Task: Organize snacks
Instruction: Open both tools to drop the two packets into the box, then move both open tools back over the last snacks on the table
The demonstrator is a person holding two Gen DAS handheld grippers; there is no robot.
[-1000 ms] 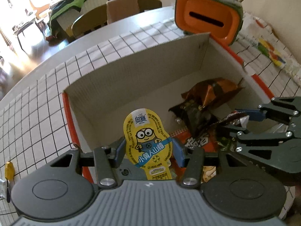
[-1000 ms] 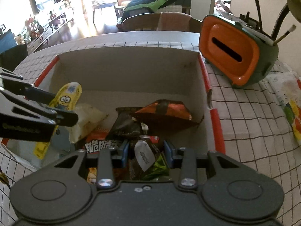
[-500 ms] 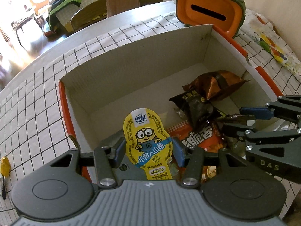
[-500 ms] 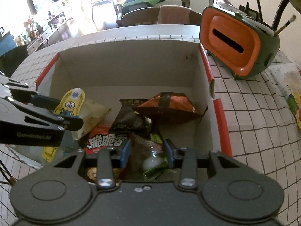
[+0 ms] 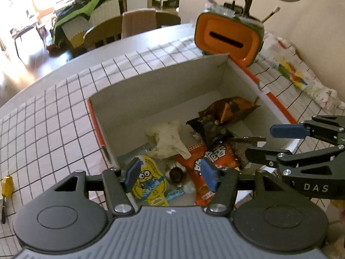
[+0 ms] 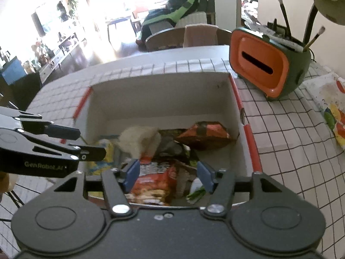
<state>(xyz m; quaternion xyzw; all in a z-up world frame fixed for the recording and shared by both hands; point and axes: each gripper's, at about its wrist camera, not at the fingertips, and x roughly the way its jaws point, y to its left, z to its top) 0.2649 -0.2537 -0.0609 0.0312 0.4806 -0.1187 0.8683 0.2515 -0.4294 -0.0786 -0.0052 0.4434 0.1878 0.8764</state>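
Note:
A white cardboard box (image 5: 163,90) with orange rims holds the snacks; it also shows in the right wrist view (image 6: 163,95). My left gripper (image 5: 170,172) is open above its near left corner. The yellow Minion packet (image 5: 148,183) lies flat on the box floor below it. A white wrapper (image 5: 168,138), a red-orange packet (image 5: 213,157), a dark packet (image 5: 207,127) and an orange-brown bag (image 5: 230,108) lie beside it. My right gripper (image 6: 168,174) is open and empty above the red-orange packet (image 6: 155,183) at the near right.
An orange and green holder (image 6: 267,64) with brushes stands behind the box on the right. A colourful printed cloth (image 6: 330,105) lies far right. The table has a white grid cloth (image 5: 54,118). A small yellow item (image 5: 6,185) lies at the left edge.
My left gripper opened and let go of the Minion packet, which now lies in the box. My right gripper opened too and its snack dropped among the others. Both grippers drew back.

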